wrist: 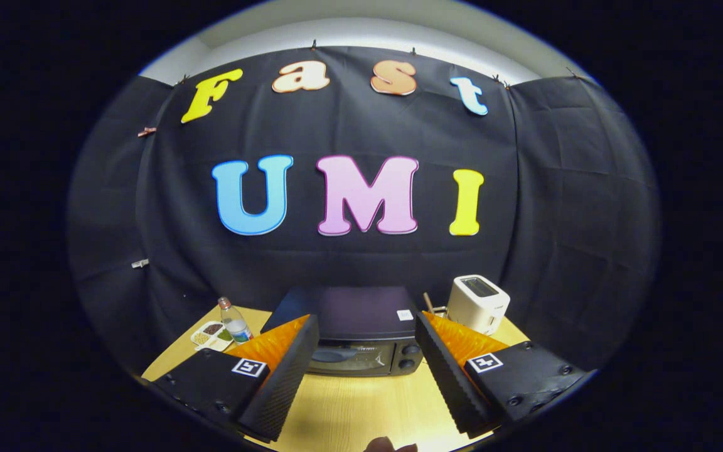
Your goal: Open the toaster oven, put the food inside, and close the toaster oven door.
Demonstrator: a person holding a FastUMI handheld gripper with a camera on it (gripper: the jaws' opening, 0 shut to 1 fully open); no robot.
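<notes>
Toaster oven [358, 342] sits on the table [361, 411], dark and boxy, just ahead of the tool [364, 389] and framed between its 2 fingers. Its glass door looks shut, with the handle across the top of the pane and 2 knobs to the side; what is inside cannot be told through the glass. A shut door fits 2 stages equally well: food yet to go in, or food already inside and the door closed again. The tool's fingers stand wide apart with nothing between them but bare table. Right of the oven stands a white slot toaster [477, 303], its slots too small to read. Left of the oven lies a divided tray [211, 336] with bits of food in its compartments, and touching or just beside it stands a small water bottle [234, 321].
</notes>
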